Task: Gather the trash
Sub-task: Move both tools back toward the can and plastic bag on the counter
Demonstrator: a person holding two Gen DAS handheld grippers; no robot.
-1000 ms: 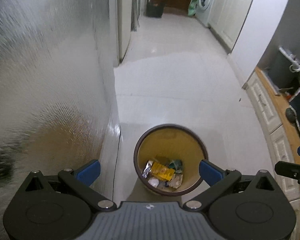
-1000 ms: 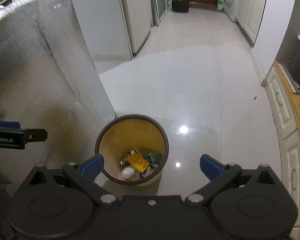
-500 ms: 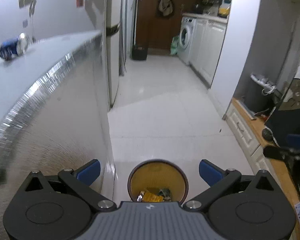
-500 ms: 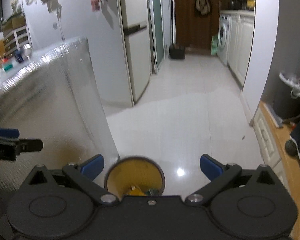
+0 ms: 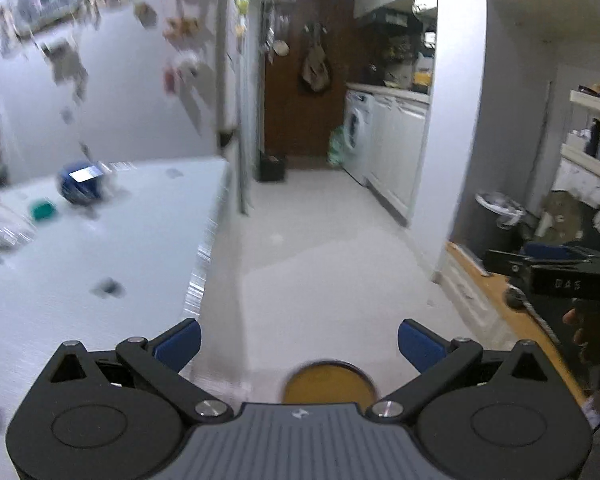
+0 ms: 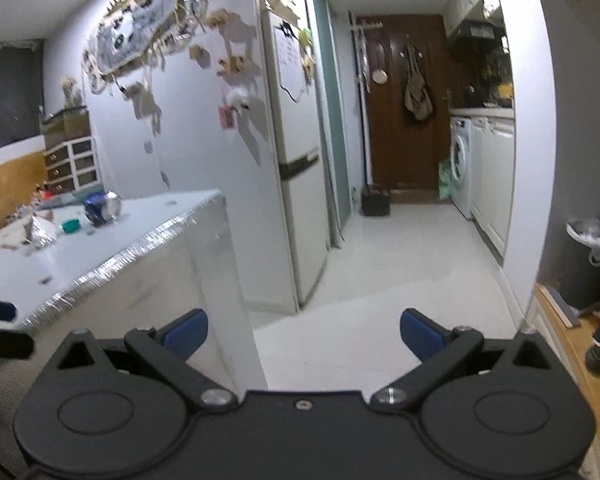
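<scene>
My left gripper (image 5: 299, 344) is open and empty, held above the floor beside the white table (image 5: 100, 248). Just the yellow rim of the trash bin (image 5: 328, 384) shows below it; the bin is out of the right wrist view. My right gripper (image 6: 304, 334) is also open and empty, and appears at the right edge of the left wrist view as a black gripper (image 5: 556, 276) in a hand. On the table lie a blue can (image 6: 100, 206), a green cap (image 6: 70, 225), crumpled foil (image 6: 40, 234) and small scraps (image 5: 108, 288).
A fridge (image 6: 296, 200) stands past the table's far end. The tiled corridor (image 6: 400, 248) runs to a wooden door (image 6: 404, 120) with a washing machine (image 6: 458, 160) at right. A dark lined bin (image 6: 588, 264) and a wooden-topped cabinet (image 6: 564, 340) stand on the right.
Both grippers have tilted up from looking down into the yellow bin to looking level along the corridor. The bin has slid to the bottom edge; the tabletop with its trash has come into view.
</scene>
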